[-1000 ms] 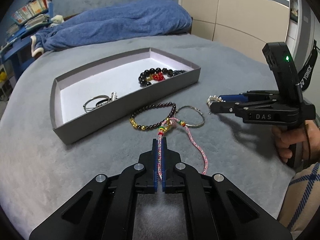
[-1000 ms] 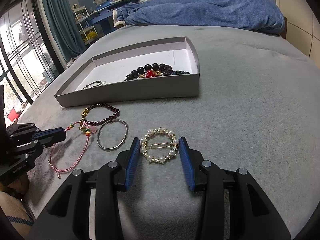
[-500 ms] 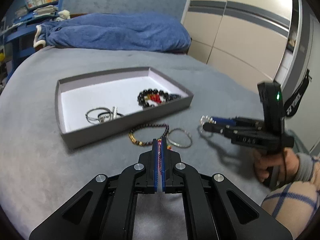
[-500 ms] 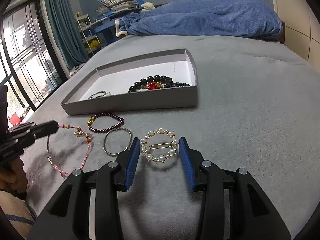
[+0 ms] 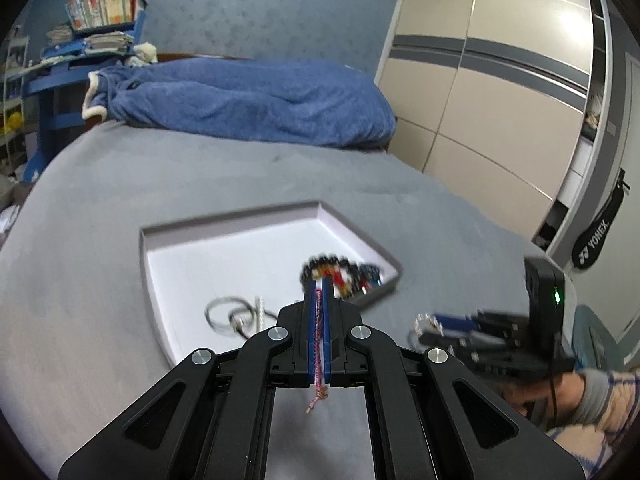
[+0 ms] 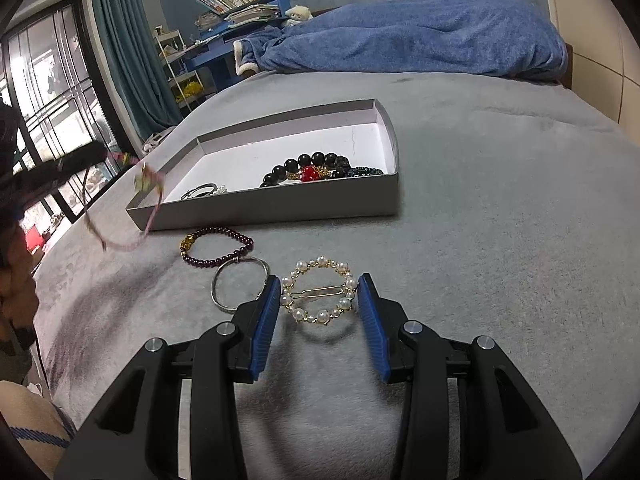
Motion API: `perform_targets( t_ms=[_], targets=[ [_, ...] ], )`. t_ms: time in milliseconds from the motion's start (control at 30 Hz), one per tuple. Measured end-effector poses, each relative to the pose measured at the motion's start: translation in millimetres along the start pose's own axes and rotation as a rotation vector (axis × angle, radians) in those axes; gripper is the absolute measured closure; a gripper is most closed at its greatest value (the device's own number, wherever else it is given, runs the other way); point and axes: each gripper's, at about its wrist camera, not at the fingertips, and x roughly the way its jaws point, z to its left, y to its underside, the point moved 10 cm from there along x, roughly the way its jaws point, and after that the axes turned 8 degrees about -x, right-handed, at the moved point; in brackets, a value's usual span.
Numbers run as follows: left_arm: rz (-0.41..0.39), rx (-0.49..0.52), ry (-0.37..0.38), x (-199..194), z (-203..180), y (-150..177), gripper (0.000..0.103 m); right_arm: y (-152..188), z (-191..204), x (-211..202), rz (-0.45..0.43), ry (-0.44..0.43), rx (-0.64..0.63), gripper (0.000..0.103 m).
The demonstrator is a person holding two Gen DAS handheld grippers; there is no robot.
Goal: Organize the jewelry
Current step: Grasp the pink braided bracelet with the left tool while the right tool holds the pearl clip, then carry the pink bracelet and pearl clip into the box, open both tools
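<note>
Lifting clear of the bed since a second ago, the left gripper [image 5: 319,292], clamped on the pink cord bracelet [image 6: 120,216], now heads toward the grey tray [image 6: 256,210], while the right gripper [image 6: 319,304] holds the pearl ring clip [image 6: 319,295] between its pads.

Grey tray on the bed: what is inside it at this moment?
In the grey tray: a black bead bracelet with a red bead, a darker beaded piece beside it, and silver rings near the front wall. That wall hides the tray floor right behind it.
</note>
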Motion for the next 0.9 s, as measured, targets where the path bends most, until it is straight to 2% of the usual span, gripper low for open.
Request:
perform_targets(
  t_ms=[167,467,667,900],
  targets=[
    [-0.031,-0.012,-0.032,10,14,-27,0.1,-5,2,-4,-0.015,-0.005,-0.007,0.063],
    [-0.031,-0.085,-0.061,37,46,-43,0.1,-35,1,-4,-0.048,-0.003,-0.028,0.063],
    [0.017,-0.099,-0.096,66,63,-31,0.1,-50,9,1,-0.056,-0.01,-0.053,0.063],
    [0.082,-0.12,-0.197,81,89,0,0.098,-72,21,9,-0.068,-0.022,-0.094,0.063]
  ],
)
